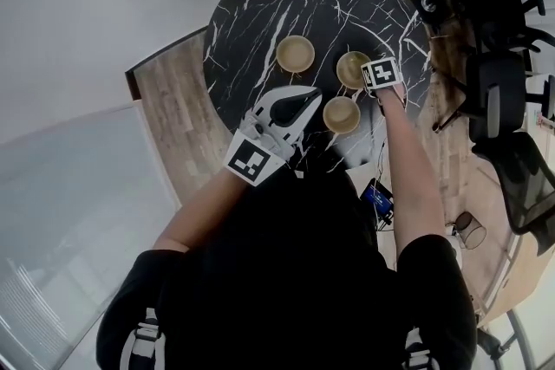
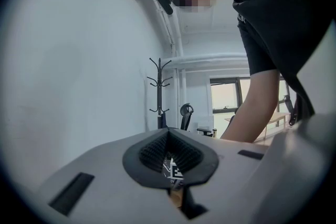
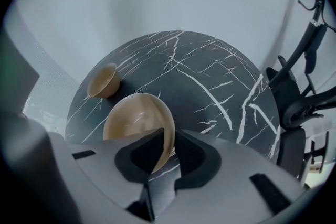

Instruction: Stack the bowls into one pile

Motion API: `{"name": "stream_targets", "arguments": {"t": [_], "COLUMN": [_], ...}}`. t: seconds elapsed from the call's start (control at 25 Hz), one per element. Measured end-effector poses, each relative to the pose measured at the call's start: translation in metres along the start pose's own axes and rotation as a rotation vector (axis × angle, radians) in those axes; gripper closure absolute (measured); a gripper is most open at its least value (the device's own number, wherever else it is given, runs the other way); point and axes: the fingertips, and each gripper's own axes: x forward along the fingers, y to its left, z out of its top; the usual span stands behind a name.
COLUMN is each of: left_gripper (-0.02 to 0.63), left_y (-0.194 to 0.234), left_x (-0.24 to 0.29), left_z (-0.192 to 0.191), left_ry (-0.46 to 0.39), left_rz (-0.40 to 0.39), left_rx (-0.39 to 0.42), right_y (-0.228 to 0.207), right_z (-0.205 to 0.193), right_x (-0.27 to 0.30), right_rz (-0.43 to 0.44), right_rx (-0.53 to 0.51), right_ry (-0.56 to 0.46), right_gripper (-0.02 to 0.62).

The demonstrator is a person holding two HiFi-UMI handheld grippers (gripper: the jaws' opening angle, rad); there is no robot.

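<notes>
Three tan bowls stand on the round black marble table (image 1: pixel 260 13): one at the back left (image 1: pixel 295 54), one at the right (image 1: pixel 351 69), one nearest me (image 1: pixel 341 114). My right gripper (image 1: pixel 368 86) points steeply down at the right bowl's edge. In the right gripper view that bowl (image 3: pixel 134 118) has its rim between the jaws of the right gripper (image 3: pixel 169 134); a little gap shows beside the rim. Another bowl (image 3: pixel 102 80) sits further off. My left gripper (image 1: pixel 310 96) hovers about level over the table's near side, shut and empty (image 2: pixel 168 134).
Black office chairs (image 1: pixel 499 91) and a desk crowd the right side. A wire bin (image 1: pixel 468 230) stands on the wooden floor. A white wall runs along the left, and a coat rack (image 2: pixel 159 92) stands beyond.
</notes>
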Motion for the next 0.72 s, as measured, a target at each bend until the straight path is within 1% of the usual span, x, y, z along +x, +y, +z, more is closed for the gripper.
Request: {"name": "stream_targets", "arguments": {"t": [0.08,0.2,0.36,0.48,0.56,0.64,0.72], "left_gripper": [0.603,0.603,0.603,0.603,0.603,0.603,0.603], "left_y": [0.003,0.004,0.008,0.011,0.013,0.014,0.013], "left_x": [-0.003,-0.008,-0.014,-0.019,-0.022,-0.024,-0.026], "left_z": [-0.002,-0.005,-0.005,-0.006,-0.007,-0.006,-0.003], "left_ry": [0.002,0.011,0.01,0.006,0.004,-0.003,-0.007], "left_rz": [0.006,0.003,0.002,0.023,0.026,0.021,0.008], "left_rx": [-0.014,0.004,0.009,-0.042,-0.058,-0.058,-0.039], "right_y": [-0.002,-0.003,-0.002,0.001,0.001,0.001,0.001], "right_z": [0.001,0.0,0.004,0.011,0.013,0.014,0.014], "right_x": [0.001,0.001,-0.002,-0.007,-0.01,-0.013,-0.019], "right_rz": [-0.007,-0.006,0.011,0.025,0.02,0.012,0.007], "right_rx": [0.017,0.039,0.06,0.085,0.086,0.084,0.09], "right_ry": [0.003,0.008,-0.006,-0.031,-0.034,-0.034,-0.041], "right_gripper": [0.549,0.571,0.575,0.584,0.585,0.586,0.586]}}
